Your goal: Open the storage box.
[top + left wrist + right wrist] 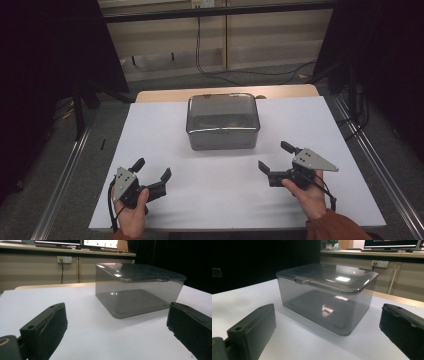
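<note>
No brand, label or readable writing shows on the smoky grey lidded box point(223, 121), on either tool, or on the white counter point(150, 135); the monitor screens far behind in the gripper views are too small to read.

The box stands on the counter, toward the far side and about midway between left and right, with its lid point(329, 276) seated on top. Through the translucent walls it looks empty.

The left tool point(153, 169) sits near the front left of the counter, held in the person's left hand point(132, 212), its jaws spread wide with nothing between them. The box lies farther off and to its right, well apart. The right tool point(274, 155) sits near the front right, in the right hand point(311, 196), jaws likewise wide apart and gripping nothing. The box lies beyond it and to its left, not touching.
</note>
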`<state>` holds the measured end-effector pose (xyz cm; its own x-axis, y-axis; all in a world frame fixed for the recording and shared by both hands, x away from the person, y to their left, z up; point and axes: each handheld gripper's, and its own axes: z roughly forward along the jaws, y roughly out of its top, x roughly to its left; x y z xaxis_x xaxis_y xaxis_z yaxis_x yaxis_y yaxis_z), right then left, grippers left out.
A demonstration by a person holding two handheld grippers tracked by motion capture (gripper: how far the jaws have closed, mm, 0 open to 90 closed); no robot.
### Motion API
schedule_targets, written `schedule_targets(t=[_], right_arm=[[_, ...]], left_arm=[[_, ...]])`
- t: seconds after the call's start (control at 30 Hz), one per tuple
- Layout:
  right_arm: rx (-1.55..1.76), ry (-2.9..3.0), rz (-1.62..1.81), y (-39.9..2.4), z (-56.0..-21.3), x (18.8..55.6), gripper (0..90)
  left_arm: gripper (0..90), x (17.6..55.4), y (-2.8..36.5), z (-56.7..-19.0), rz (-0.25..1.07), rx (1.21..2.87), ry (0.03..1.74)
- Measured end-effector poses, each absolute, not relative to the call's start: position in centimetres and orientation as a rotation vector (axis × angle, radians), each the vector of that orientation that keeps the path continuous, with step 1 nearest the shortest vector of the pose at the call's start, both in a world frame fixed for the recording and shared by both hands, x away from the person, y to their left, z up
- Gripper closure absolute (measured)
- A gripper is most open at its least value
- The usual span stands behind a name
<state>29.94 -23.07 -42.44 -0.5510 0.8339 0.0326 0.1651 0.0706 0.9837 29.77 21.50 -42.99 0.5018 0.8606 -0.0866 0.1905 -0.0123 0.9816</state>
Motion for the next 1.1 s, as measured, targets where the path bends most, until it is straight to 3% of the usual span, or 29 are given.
schedule_targets(t=[0.6, 1.1], right_arm=[[0.85, 1.856, 1.544, -19.1, -41.2, 32.7, 0.0], [0.705, 1.911, 1.383, -16.1, -40.7, 35.1, 4.6]], left_arm=[[2.6, 30.1, 21.8, -43.2, 0.681, 1.512, 0.979], [2.7, 30.1, 21.9, -43.1, 0.686, 1.514, 0.971]])
